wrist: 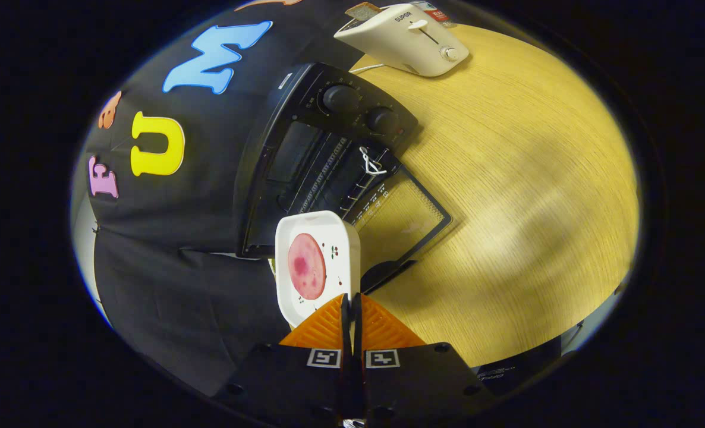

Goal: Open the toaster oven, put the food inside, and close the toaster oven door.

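Here we carry the white plate [318, 261] with its round slice of meat [307, 266] pinched at the near rim by the tongs [351, 306], whose fingers are drawn nearly together on that edge. We judge the edge grip is chosen so the plate can slide flat onto the rack while the fingers stay outside. The toaster oven [323, 154] lies just beyond the plate, its glass door [400, 217] already dropped open onto the tabletop [525, 196], so the cavity is free to receive the food. The view looks steeply down and is rolled, which suggests the hand holds the tongs high and twisted, aimed at the opening. A white toaster [409, 38] stands farther back.
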